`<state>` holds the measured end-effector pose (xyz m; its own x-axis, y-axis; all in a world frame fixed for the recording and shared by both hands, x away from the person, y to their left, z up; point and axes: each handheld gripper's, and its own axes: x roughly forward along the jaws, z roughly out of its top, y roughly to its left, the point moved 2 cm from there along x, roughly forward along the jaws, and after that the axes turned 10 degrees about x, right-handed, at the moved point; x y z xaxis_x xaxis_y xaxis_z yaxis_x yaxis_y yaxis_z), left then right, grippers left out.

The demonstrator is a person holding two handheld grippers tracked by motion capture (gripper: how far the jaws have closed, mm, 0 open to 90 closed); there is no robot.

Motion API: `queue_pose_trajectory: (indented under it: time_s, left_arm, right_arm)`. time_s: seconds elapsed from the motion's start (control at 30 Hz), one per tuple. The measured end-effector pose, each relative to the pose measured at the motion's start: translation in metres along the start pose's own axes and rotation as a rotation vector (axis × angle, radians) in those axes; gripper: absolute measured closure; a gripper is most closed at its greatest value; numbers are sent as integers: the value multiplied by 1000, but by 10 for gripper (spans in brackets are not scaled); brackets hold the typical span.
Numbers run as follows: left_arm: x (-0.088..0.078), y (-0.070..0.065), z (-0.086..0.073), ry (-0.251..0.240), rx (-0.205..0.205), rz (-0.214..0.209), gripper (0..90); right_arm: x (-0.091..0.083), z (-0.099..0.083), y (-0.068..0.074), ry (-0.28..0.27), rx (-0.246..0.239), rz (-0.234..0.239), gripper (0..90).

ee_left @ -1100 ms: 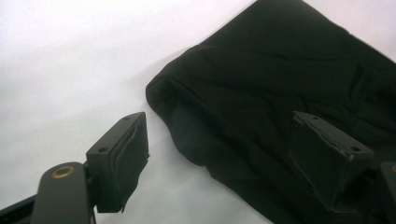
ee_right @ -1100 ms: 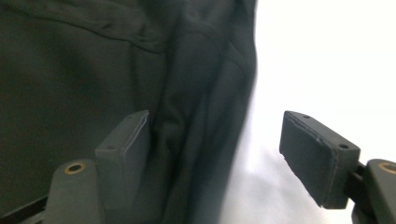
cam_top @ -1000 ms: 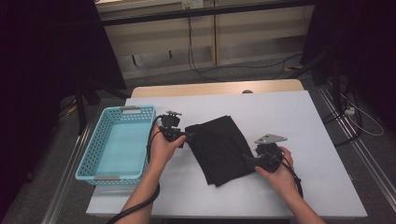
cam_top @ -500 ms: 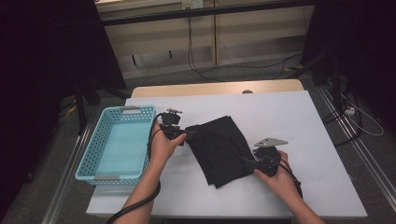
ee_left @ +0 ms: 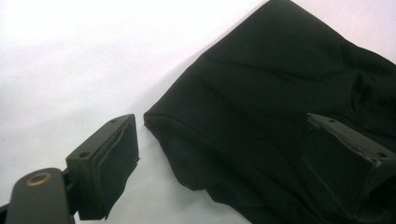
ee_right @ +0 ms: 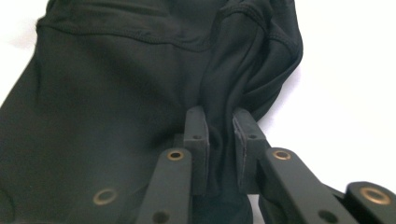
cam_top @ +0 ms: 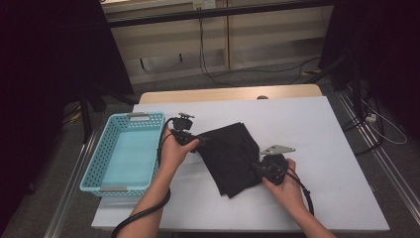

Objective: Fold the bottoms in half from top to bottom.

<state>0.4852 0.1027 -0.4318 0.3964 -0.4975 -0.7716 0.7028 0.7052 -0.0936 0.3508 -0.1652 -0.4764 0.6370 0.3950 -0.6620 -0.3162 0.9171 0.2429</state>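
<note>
We have one folded black garment lying mid-frame on the white table, with one light-blue basket at the left. Our right claw has just been closing and pinches a fold of the fabric between its pads. Our left claw has just been opening and stands wide, the garment's corner between its jaws, unpinched. With a single pinch, a lift could let the folds fall open or slip free.

left gripper: jaws wide apart, they've just been opening, nothing pinched
right gripper: jaws just closing in, pinching a fold of the black cloth
</note>
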Motion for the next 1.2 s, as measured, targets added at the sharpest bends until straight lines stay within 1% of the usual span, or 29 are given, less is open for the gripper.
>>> queue_pose_trajectory:
  time_s: [0.03,0.1,0.17,0.23,0.3,0.37,0.4,0.43,0.47,0.5,0.53,0.57,0.6,0.63,0.67,0.7,0.73,0.77,0.8,0.83,0.87,0.9,0.93,0.97,1.0,1.03,1.1,1.17,1.2]
  left_arm:
    - [0,2,2,-1,-13,2,112]
    - [0,3,4,-1,-14,1,110]
    - [0,3,6,-2,-16,-4,104]
    - [1,4,8,0,-10,0,104]
    - [4,5,10,6,-19,8,104]
    - [9,6,10,21,-18,11,109]
    - [9,6,10,21,-18,11,126]
    - [13,7,9,33,-14,18,149]
    - [13,7,9,33,-14,18,157]
    - [17,8,8,40,-13,28,157]
    - [22,9,6,48,-3,30,247]
    - [24,10,5,59,0,30,250]
    - [24,10,5,59,0,30,249]
    - [26,10,2,81,12,60,252]
    - [26,10,2,81,12,60,280]
    - [29,10,0,88,3,36,321]
    - [29,10,0,88,3,36,356]
    - [31,9,-2,98,-4,19,387]
    - [31,8,-2,102,9,29,387]
    - [31,5,-1,117,20,43,427]
    - [31,5,-1,117,20,43,459]
    - [30,3,0,139,-5,25,541]
    - [30,3,0,139,-5,25,597]
    - [30,-1,2,155,-22,2,668]
    - [30,-1,2,155,-22,2,718]
    - [30,-4,4,176,-22,-10,756]
    - [30,-4,7,193,-47,-9,779]
    - [28,-3,10,208,-83,-25,792]
    - [28,-3,10,208,-83,-25,794]
  right_arm:
    - [-1,0,-1,-5,6,6,804]
    - [-4,1,-3,-7,8,4,809]
    - [-6,1,-5,-7,22,22,811]
    - [-9,1,-7,-13,25,28,812]
    - [-12,1,-10,-22,43,36,812]
    - [-12,0,-10,-19,38,34,812]
    - [-12,0,-10,-19,38,34,812]
    - [-12,0,-9,-19,29,32,812]
    - [-12,0,-9,-19,29,32,812]
    - [-13,0,-9,-18,26,31,812]
    - [-14,0,-8,-21,16,33,812]
    - [-15,0,-8,-21,11,31,812]
    - [-15,0,-8,-21,11,31,812]
    - [-16,-1,-9,-21,16,36,812]
    - [-16,-1,-9,-21,16,36,812]
    - [-17,-2,-10,-25,15,44,811]
    - [-17,-2,-10,-26,12,44,812]
    - [-18,-3,-10,-26,9,44,811]
    - [-18,-3,-10,-26,9,44,811]
    - [-18,-3,-10,-27,9,44,811]
    - [-18,-3,-10,-27,9,44,811]
    - [-18,-3,-9,-27,7,45,811]
    - [-18,-3,-9,-27,6,45,812]
    - [-18,-3,-8,-24,-1,42,811]
    - [-17,-3,-8,-22,-4,42,811]
    - [-17,-3,-7,-22,-5,41,812]
    - [-16,-4,-7,-17,-7,40,813]
    - [-17,-3,-7,-17,-8,43,815]
    - [-17,-3,-7,-17,-8,43,815]
